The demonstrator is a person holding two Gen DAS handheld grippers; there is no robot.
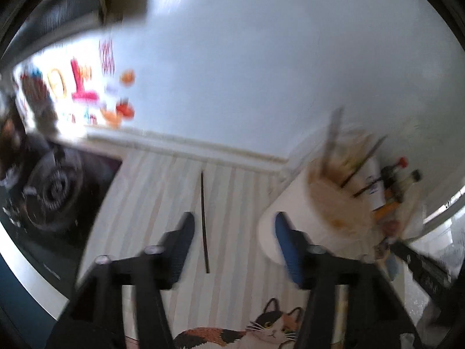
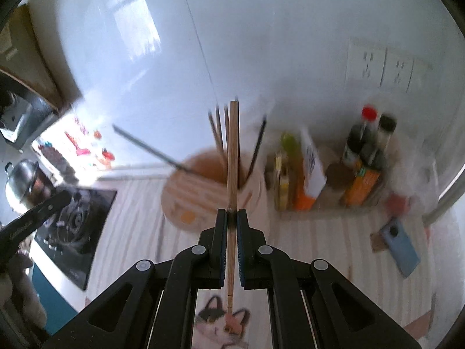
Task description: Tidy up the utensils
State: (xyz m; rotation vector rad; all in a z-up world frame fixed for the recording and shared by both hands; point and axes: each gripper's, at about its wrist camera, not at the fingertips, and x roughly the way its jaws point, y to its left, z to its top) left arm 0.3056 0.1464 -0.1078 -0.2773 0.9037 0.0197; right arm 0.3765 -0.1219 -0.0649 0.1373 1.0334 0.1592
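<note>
My right gripper point(image 2: 232, 218) is shut on a light wooden chopstick point(image 2: 233, 157), held upright in front of a tan utensil holder point(image 2: 200, 186) that has several dark chopsticks point(image 2: 218, 131) standing in it. My left gripper point(image 1: 234, 226) is open and empty above the striped mat. A single dark chopstick point(image 1: 204, 221) lies on the mat between its fingers. The utensil holder point(image 1: 331, 197) shows at the right of the left wrist view, blurred, with sticks in it.
A striped mat with a cat picture point(image 1: 270, 331) covers the counter. A black gas stove point(image 2: 78, 218) is at the left. Sauce bottles point(image 2: 369, 142) and cartons stand by the white wall. A blue phone point(image 2: 399, 247) lies at the right.
</note>
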